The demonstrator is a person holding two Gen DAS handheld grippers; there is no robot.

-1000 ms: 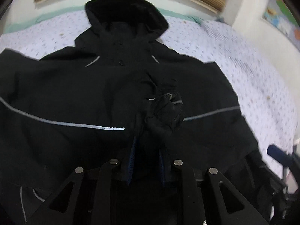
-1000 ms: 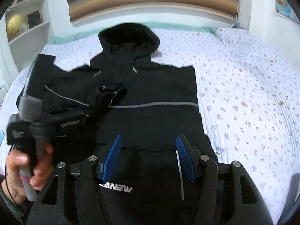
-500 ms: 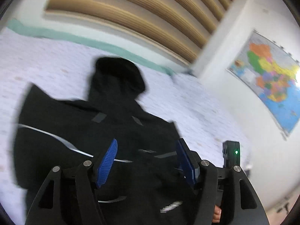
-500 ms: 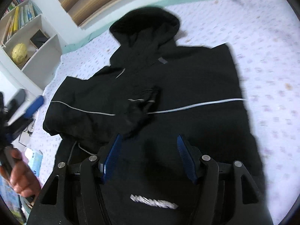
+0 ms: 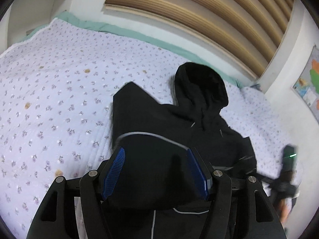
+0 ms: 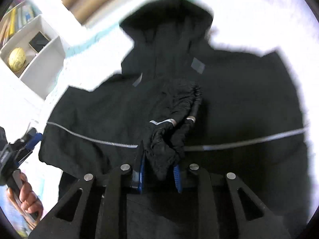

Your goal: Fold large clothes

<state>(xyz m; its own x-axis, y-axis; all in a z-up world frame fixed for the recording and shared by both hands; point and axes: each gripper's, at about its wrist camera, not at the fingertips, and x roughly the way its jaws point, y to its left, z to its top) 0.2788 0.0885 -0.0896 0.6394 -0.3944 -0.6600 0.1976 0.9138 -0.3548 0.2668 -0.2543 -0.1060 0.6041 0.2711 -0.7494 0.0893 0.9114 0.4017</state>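
A black hooded jacket (image 5: 199,131) lies on a floral quilted bed (image 5: 59,99) below a slatted wooden headboard (image 5: 199,20), white shelves (image 6: 39,55) alongside. The right-wrist view is blurred and overexposed. The left gripper (image 5: 155,177), clamped a second ago, now stands released above the fabric; the right gripper (image 6: 159,175) is closing on the bunched sleeve cuff (image 6: 165,139).

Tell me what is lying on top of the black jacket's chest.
On the jacket, a bunched sleeve cuff lies across the chest, its end between the closing right gripper. The chest fabric beneath it is covered.
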